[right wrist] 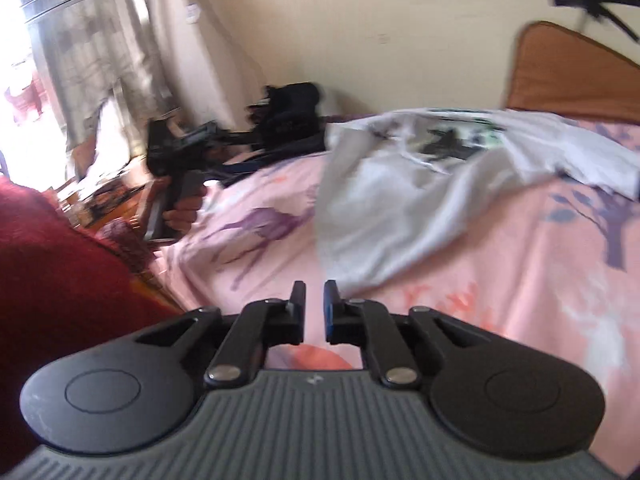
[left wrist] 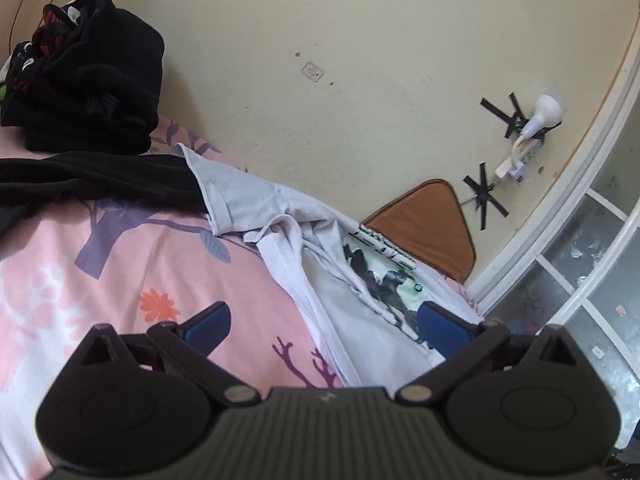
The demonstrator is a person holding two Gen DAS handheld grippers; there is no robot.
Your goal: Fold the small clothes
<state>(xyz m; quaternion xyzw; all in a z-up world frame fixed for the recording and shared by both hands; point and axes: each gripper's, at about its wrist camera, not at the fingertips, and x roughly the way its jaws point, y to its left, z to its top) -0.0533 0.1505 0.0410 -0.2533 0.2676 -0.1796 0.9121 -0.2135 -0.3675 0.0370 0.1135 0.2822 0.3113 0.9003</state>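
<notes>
cream wall (left wrist: 380, 40), brown headboard (left wrist: 432, 228), pink patterned bedsheet (left wrist: 160, 272), bright curtained window (right wrist: 48, 60).

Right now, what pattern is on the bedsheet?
Pink bedsheet with purple trees and an orange flower; clearest in the left wrist view.

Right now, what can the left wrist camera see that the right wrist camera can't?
Only the left wrist view shows the white bulb and power strip taped to the wall. Only the right wrist view shows the curtain, a red blanket and a hand holding the other tongs. Both show the white T-shirt crumpled on the pink bedsheet and the black clothes pile.
</notes>
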